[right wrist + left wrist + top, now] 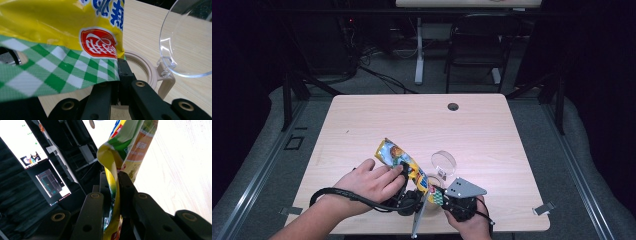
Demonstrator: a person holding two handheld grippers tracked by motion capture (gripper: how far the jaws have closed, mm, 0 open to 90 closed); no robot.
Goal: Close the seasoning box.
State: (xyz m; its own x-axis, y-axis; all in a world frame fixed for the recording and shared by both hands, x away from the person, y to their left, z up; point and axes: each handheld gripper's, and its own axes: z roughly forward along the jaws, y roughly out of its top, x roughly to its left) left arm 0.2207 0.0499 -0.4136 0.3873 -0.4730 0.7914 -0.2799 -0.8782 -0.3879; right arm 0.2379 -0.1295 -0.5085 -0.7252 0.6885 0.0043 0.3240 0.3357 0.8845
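Item: a long yellow plastic snack bag (404, 165) with a green-and-white checked end and a red label, held above the near middle of a pale wooden table (492, 130). The bag is stretched slantwise, its far end pointing up and to the left, its near end lying between the two hands.

Left gripper (404, 172): black, two-jawed, carried in the left hand (369, 182). Its jaws are closed on a folded yellow edge of the bag, as seen in the left gripper view (112, 192).

Right gripper (441, 196): black, topped by a grey three-cornered plate, carried in the right hand at the near edge of the table. Its jaws are clamped on the checked end of the bag, as seen in the right gripper view (117, 75).

Adjacent: a beige round container (147, 72) with a clear hinged lid (444, 162) standing open, placed on the table just right of the bag.

Also noted: a dark round hole (453, 106) at the far edge of the table.
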